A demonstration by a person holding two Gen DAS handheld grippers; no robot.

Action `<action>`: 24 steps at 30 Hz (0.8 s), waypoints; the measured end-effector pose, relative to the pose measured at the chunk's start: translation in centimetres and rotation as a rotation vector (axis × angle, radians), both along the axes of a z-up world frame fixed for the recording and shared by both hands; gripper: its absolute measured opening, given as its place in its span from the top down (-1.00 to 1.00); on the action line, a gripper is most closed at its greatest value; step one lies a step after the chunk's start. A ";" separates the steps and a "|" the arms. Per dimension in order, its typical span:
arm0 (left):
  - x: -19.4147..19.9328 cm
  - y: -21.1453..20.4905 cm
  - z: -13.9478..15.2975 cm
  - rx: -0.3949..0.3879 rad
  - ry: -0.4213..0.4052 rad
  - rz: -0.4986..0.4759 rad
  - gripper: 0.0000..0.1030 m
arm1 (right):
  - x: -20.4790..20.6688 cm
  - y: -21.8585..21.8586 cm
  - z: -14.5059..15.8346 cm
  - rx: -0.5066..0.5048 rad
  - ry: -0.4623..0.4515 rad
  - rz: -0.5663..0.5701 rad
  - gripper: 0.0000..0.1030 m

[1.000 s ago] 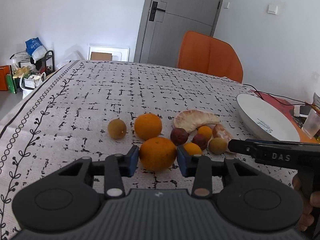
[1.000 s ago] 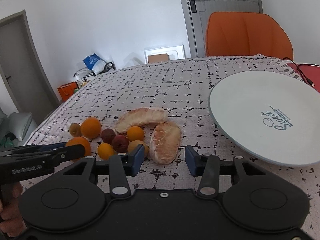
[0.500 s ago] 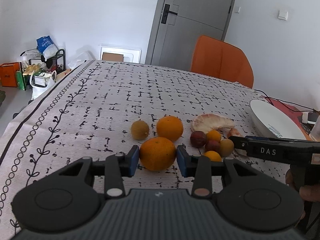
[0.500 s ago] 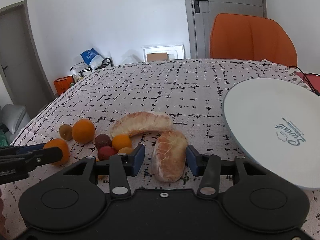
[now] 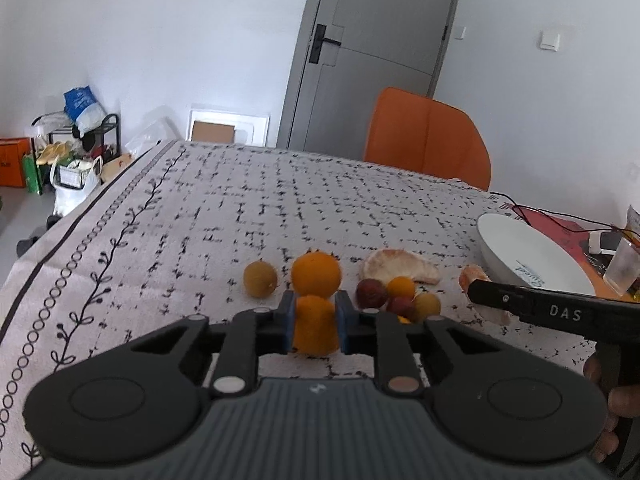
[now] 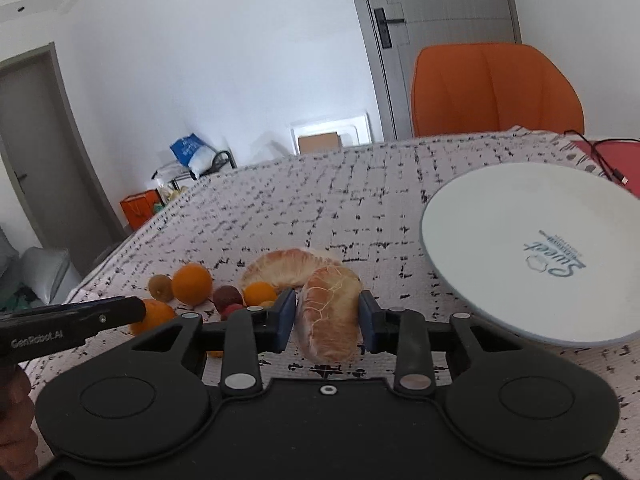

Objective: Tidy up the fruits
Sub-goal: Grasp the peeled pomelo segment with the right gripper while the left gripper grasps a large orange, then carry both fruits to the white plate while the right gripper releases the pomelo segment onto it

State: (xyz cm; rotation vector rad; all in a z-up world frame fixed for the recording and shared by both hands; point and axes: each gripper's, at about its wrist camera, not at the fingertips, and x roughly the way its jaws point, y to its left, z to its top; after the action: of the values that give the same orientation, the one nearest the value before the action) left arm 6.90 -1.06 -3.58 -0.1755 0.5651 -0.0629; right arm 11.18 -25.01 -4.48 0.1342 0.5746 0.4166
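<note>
Left gripper point(image 5: 315, 322) fingers clamped on orange point(image 5: 314, 325), right gripper point(image 6: 328, 318) fingers clamped on pomelo segment point(image 6: 331, 312), white plate point(image 6: 500, 208) near on counter point(image 5: 280, 200)

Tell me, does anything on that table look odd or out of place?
Only that two peeled pomelo pieces lie bare among whole fruit: one is pinched in the right tongs, the other sits behind it. The plate holds no fruit. Nothing looks spilled or broken.
</note>
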 end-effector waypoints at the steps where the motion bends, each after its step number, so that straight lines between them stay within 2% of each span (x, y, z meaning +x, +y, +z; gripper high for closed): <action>1: 0.2 -0.3 -0.1 0.014 0.007 -0.002 0.63 | -0.1 -0.2 0.1 0.003 -0.001 0.001 0.38; 4: 0.2 -0.7 -0.2 0.028 0.009 0.002 0.62 | -0.2 -0.4 -0.1 0.005 0.009 -0.006 0.38; 7: 0.1 -1.0 -0.4 0.046 0.022 0.009 0.50 | -0.7 -0.4 -0.2 0.004 0.009 0.011 0.38; 11: 0.4 -1.2 -1.3 0.074 0.068 0.017 0.09 | -1.0 -0.6 -0.3 0.008 0.009 0.015 0.38; 14: 0.8 -0.9 -2.1 0.049 0.090 0.016 0.09 | -1.1 -0.9 -0.3 0.017 0.008 0.011 0.38; 16: 1.0 -0.6 -2.5 0.028 0.097 0.023 0.20 | -1.2 -1.2 -0.1 0.018 0.001 0.011 0.38; 24: 1.1 -1.5 -0.9 0.029 0.035 -0.007 0.23 | -1.6 -2.5 1.1 0.034 -0.049 -0.013 0.38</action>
State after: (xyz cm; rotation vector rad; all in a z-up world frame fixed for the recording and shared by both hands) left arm 7.97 -2.55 -4.48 -0.1469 0.6008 -0.0588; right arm 9.54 -27.48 -3.42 0.1599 0.5181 0.4160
